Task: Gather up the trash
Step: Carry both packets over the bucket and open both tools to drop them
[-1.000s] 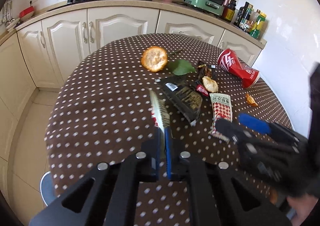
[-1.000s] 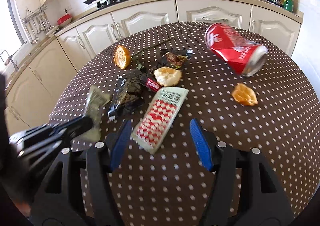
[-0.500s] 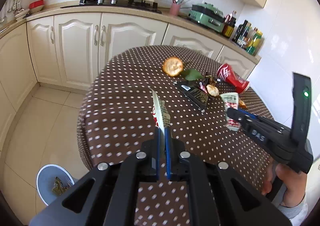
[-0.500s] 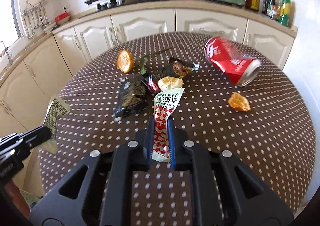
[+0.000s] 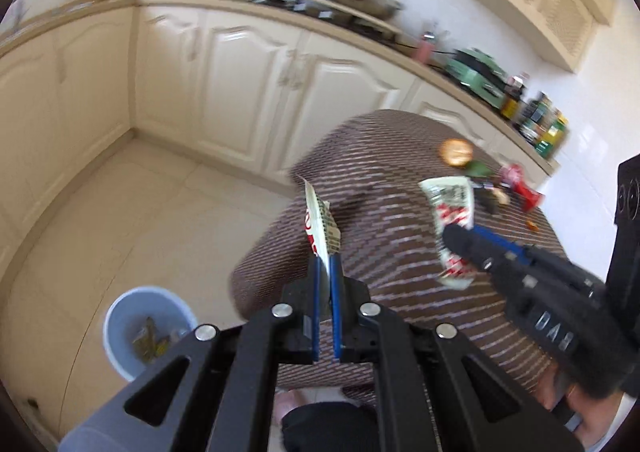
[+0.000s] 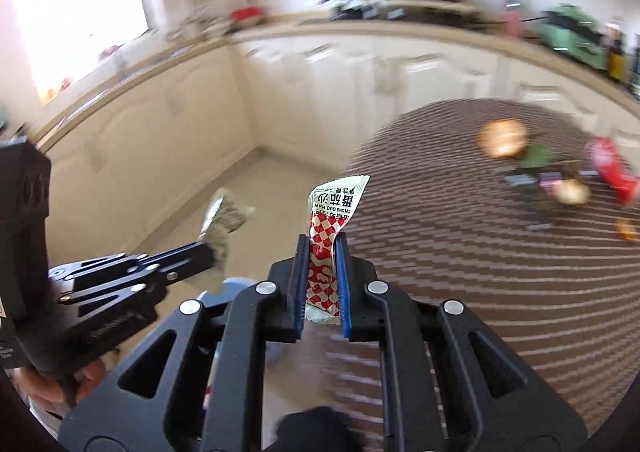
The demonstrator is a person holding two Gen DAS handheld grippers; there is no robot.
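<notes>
My left gripper is shut on a flat green-and-white wrapper, held edge-on past the table's near edge. My right gripper is shut on a red-and-white checked packet, also seen in the left wrist view. The left gripper shows in the right wrist view with its wrapper over the floor. A blue trash bin with some trash inside stands on the floor at lower left. More trash lies on the far table: orange half, red can, dark wrappers.
The round table with a brown dotted cloth fills the right side. Cream cabinets and a counter with pots and bottles run behind. Tiled floor lies on the left. Both views are motion-blurred.
Both grippers have swung left and back from the table toward the floor, each still holding its wrapper. The right gripper shut on the checked packet and lifted it. The bin is now closer.
</notes>
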